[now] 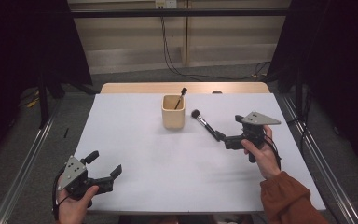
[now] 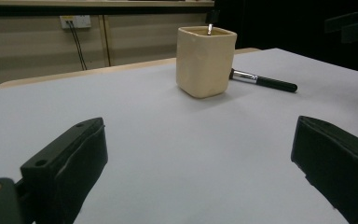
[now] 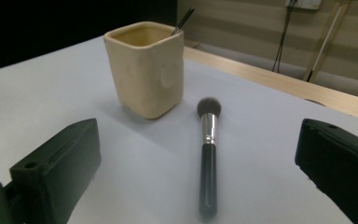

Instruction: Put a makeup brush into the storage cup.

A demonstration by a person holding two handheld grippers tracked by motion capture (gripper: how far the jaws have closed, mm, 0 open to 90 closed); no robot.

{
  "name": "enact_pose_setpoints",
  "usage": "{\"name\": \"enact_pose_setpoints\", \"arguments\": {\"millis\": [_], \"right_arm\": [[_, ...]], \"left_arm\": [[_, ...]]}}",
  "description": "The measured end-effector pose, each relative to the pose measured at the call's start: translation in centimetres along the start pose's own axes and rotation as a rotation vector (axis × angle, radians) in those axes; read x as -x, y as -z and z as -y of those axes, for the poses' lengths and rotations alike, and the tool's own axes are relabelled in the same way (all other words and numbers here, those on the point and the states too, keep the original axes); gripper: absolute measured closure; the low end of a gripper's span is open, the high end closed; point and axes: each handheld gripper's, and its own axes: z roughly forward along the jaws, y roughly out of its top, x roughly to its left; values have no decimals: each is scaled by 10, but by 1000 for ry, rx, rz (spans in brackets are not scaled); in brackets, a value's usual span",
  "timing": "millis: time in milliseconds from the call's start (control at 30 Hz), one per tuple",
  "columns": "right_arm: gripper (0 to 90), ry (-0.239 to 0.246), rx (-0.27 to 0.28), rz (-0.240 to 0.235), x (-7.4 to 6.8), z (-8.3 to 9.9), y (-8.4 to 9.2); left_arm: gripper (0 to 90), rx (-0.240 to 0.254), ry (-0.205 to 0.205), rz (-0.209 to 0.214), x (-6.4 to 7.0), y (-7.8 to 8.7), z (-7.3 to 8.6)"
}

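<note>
**Brush flat on the table, both grippers wide apart**

While nothing is gripped yet, worth reading from the near edge outward. Near left: left gripper [image 1: 106,164] low over the table [image 1: 135,140], jaws spread, holding nothing, well apart from everything else. Farther right: right gripper [image 1: 223,136] likewise spread, aimed down the brush [image 3: 208,156], jaws standing to either side of the handle's near end without touching it. Brush lying flat, black handle toward the right gripper, silver collar and dark bristle head pointing away toward the cup [image 3: 146,67]. Bristles near the cup's right side but apart from it. Farthest: cup upright mid-table, a thin second brush [image 1: 182,97] leaning inside.

Likely light and stiff along the handle, soft at the bristles. Handle round and glossy, so probably prone to roll or slip under a shallow pinch. Best hold judged to be mid-handle, square across it, clear of the bristles.
</note>
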Motion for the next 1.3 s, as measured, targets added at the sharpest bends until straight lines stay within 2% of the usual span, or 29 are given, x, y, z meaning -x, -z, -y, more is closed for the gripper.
{"name": "enact_pose_setpoints", "arguments": {"millis": [167,400,600,767,833,900,1067,1300], "right_arm": [[2,9,-2,17,4,-8,-15],[4,32,-21,18,4,-21,-31],[8,30,-75,24,11,-23,-43],[18,22,-106,10,15,-28,-50],[14,31,-113,26,16,-31,-51],[16,10,-122,21,18,-34,-51],[19,6,-175,18,23,-38,-54],[24,24,-323,-7,25,-43,-66]], "left_arm": [[36,6,9,-2,0,1,0],[36,3,9,-8,-2,2,0],[36,6,13,-10,-3,1,1],[36,5,14,-12,-3,1,1],[36,-4,9,-8,-4,1,1],[36,-3,8,-9,-4,1,1],[36,-4,6,-5,-4,1,1],[36,-12,12,-7,-5,0,2]]}}
